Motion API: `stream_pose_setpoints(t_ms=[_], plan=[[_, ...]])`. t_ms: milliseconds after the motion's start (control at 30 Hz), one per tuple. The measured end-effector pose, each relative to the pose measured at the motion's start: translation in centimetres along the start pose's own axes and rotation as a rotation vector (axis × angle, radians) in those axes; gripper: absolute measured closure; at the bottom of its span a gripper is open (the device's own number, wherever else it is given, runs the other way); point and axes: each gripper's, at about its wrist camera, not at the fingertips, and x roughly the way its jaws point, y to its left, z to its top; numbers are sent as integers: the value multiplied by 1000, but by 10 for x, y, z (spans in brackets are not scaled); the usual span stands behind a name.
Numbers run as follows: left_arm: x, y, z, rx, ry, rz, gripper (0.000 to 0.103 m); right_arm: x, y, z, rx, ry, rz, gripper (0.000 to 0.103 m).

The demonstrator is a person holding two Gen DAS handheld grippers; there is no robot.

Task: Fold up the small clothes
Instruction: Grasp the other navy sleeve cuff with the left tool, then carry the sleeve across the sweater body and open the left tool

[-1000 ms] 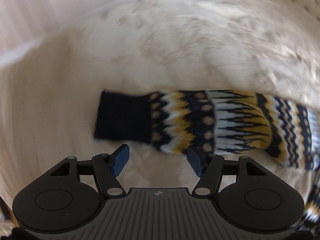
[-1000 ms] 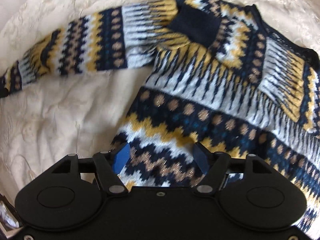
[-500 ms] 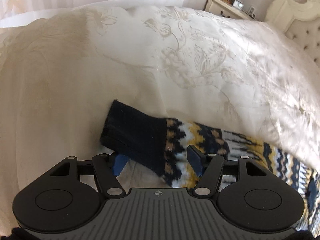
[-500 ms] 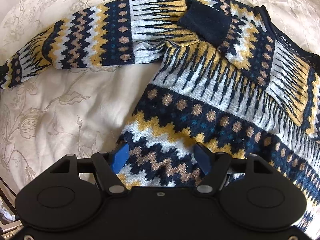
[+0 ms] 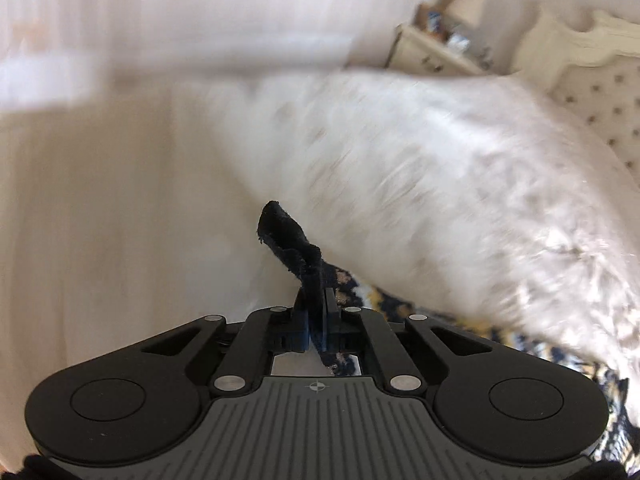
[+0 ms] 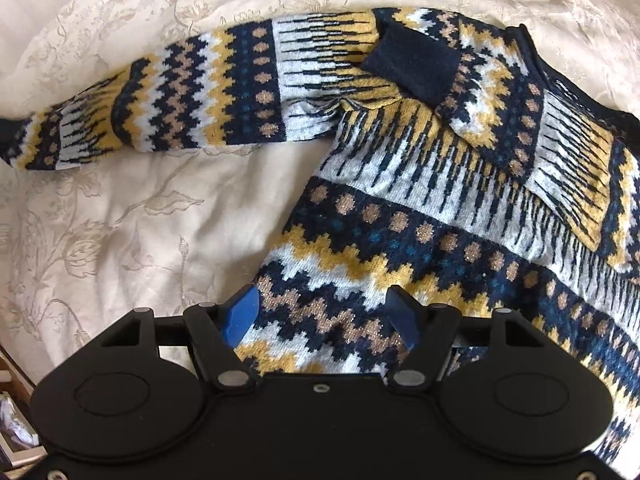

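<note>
Since the earlier frame, left tongs (image 5: 316,312) clamped on the navy sleeve cuff (image 5: 288,236), lifted off the bed (image 6: 120,216). Right tongs (image 6: 322,312) spread over the sweater (image 6: 420,216). Best carried across flat, untwisted.

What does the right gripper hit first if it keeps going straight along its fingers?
Probably the sweater: the open right gripper points at its patterned lower body, which lies on the bedspread. How far off is unclear.

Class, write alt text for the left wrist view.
The left tool is shut on the navy ribbed cuff of a patterned navy, yellow and white knitted sweater, lifting it above a blurred cream embroidered bedspread.
</note>
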Motion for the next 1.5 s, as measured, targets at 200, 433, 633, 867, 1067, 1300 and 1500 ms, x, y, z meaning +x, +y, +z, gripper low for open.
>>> stream_pose_setpoints(t_ms=[200,433,633,867,1067,1300,1500], plan=[[-56,-62,23,166,-148,-129,98,-16,-18,-15,41,-38,20,31],[-103,-156,12,332,-223,-291,98,-40,-63,-37,118,-96,55,31],[-115,-253,-42,470,-174,-430,98,-66,-121,-67,206,-145,43,31],[-88,-344,-159,653,8,-504,97,-88,-196,-108,323,-178,13,30],[-88,-378,-233,757,92,-502,96,-97,-244,-129,374,-200,-5,29],[-101,-381,-257,795,111,-473,93,-97,-266,-132,364,-212,-1,29],[-106,-347,-261,832,145,-369,91,-90,-265,-116,370,-245,30,30]])
